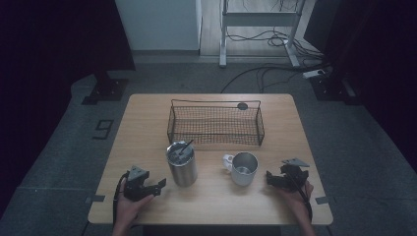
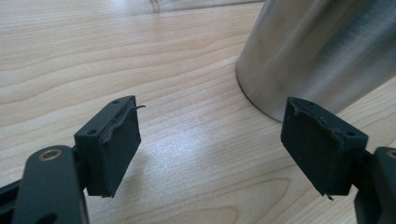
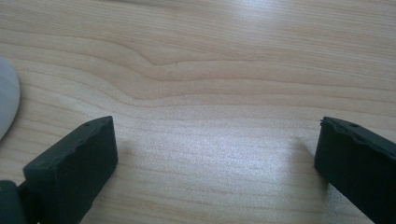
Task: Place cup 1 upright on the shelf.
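Observation:
A tall steel tumbler [image 1: 182,164] with a dark utensil leaning inside stands on the wooden table [image 1: 211,201], left of centre. A short steel mug [image 1: 243,168] with a white handle stands to its right. My left gripper [image 1: 160,184] rests on the table just left of the tumbler, held by a hand. In the left gripper view its jaws [image 2: 212,140] stand apart with bare wood between them, and the tumbler's base [image 2: 322,51] is ahead to the right. My right gripper [image 1: 269,178] lies right of the mug, open [image 3: 217,154] over bare wood.
A black wire basket [image 1: 215,123] stands at the back of the table, with a small dark round thing [image 1: 242,105] at its far rim. A pale rounded edge [image 3: 7,102] shows at the left of the right gripper view. Cables and a stand's legs lie on the floor beyond.

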The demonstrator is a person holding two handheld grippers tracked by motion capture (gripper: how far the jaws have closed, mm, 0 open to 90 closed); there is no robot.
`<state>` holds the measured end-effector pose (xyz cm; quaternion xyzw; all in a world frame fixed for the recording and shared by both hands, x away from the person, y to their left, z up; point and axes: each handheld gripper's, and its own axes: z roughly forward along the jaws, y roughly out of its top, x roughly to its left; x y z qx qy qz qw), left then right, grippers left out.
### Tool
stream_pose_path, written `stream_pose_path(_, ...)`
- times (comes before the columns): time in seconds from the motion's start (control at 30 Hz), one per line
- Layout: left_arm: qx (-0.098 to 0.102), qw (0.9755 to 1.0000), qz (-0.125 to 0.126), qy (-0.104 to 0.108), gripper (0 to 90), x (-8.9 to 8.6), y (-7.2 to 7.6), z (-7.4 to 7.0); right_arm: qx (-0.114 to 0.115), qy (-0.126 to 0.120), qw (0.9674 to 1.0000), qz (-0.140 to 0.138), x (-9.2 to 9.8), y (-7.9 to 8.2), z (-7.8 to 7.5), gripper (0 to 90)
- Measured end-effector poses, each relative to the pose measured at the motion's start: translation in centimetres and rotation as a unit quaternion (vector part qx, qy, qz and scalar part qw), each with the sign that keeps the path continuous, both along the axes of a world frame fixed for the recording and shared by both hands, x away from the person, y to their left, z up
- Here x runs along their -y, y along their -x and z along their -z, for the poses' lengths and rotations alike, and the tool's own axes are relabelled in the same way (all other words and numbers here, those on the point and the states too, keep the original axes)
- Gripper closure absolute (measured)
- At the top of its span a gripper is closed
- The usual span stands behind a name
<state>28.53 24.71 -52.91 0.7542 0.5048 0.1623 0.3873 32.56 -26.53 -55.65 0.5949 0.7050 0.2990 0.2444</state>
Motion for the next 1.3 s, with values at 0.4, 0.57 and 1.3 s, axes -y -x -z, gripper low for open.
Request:
stream_pose_path(0.4,0.008,0.9999,0.011,0.003,19.5,0.3,0.0,-0.7,0.0,0.0,1.0,0.001,0.0,0.0,0.0,0.0)
stream_pose_path(0.57,0.012,0.9997,0.017,0.015,17.9,0.1,0.2,-1.3,0.002,0.0,1.0,-0.001,0.1,-0.2,0.0,0.0)
stream_pose_path(1.3,0.037,0.997,0.037,0.057,15.1,-0.4,1.2,-3.2,0.004,-0.001,1.0,0.004,0.1,-0.1,0.0,2.1)
